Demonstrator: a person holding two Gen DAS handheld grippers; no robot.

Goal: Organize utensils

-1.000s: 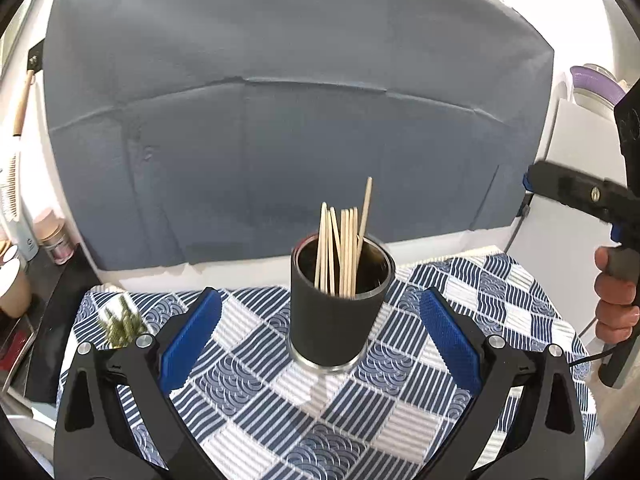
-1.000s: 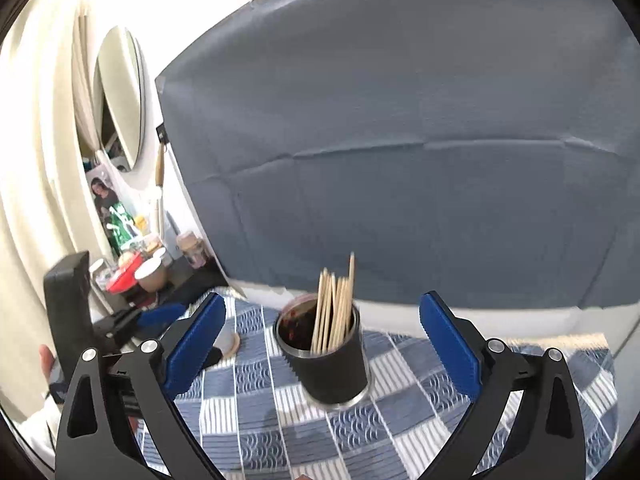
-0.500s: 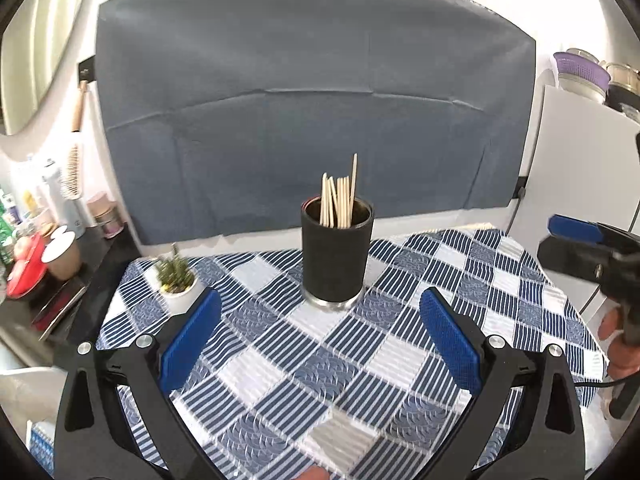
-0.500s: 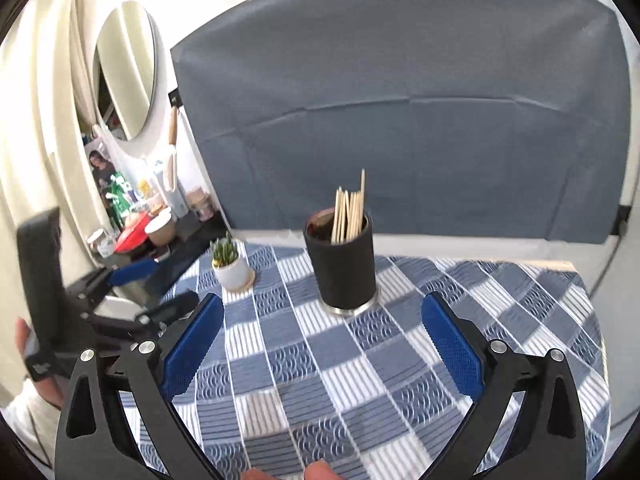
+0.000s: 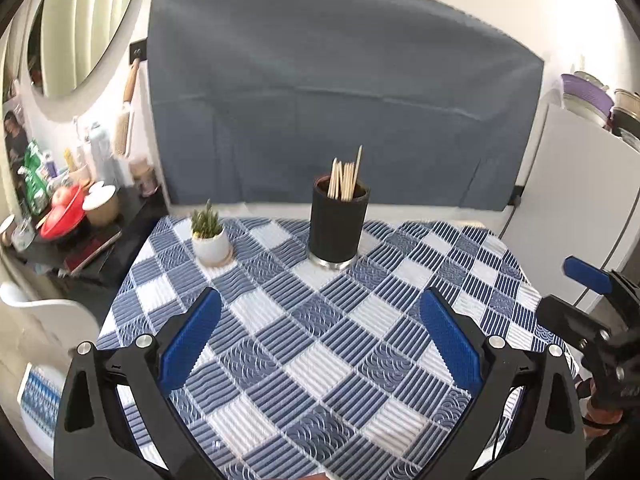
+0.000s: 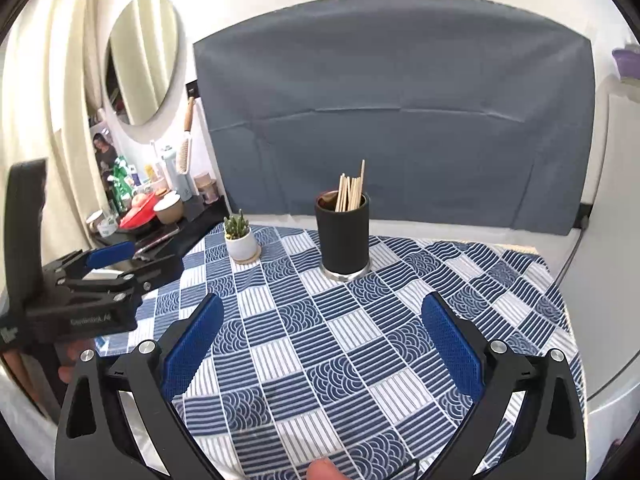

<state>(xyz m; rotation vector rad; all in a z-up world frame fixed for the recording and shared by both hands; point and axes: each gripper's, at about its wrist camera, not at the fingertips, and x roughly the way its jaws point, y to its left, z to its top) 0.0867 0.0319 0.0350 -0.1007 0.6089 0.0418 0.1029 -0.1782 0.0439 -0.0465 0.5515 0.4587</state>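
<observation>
Only in the right view is the left tool (image 6: 136, 264) seen whole; both tools are spread, empty. Bare counter (image 5: 320, 340) lies before the cup (image 5: 338, 226).

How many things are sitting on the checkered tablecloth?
2. A black cup full of wooden sticks stands near the middle at the back, and a little plant in a white pot sits to its left. Nothing else shows on the tablecloth.
</observation>
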